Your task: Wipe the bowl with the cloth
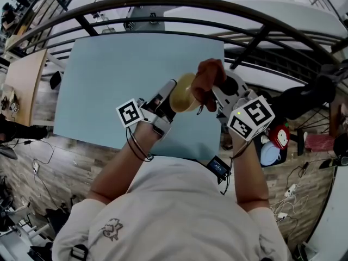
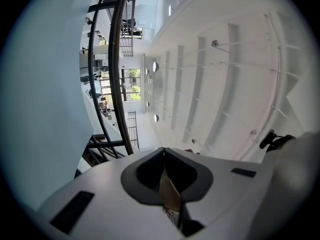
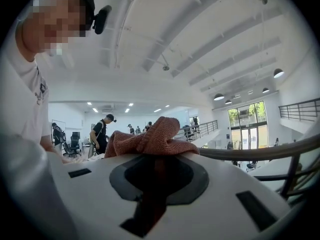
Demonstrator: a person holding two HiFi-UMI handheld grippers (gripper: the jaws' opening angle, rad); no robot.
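**Bowl** (image 1: pixel 182 94), one: tan, held up off the table and tipped on its side, near the person's chest. Its thin rim (image 2: pixel 169 194) is pinched between the jaws of the left tool (image 1: pixel 169 97), which are pressed together on it.

**Cloth** (image 1: pixel 205 80), one: rust-red and bunched, touching the bowl's right side. The right tool (image 1: pixel 218 94) has its jaws clamped on it, and the bunch (image 3: pixel 150 140) stands up past the jaw tips.

**Tools**, two, each with a marker cube.

**Table** (image 1: pixel 109 75), one: pale blue, lying below the bowl.

**Railing** (image 1: pixel 179 1), dark and curved, runs beyond the table's far edge.

**Floor** (image 1: pixel 65 162), wood-patterned, with loose cables (image 1: pixel 41 151) to the left.
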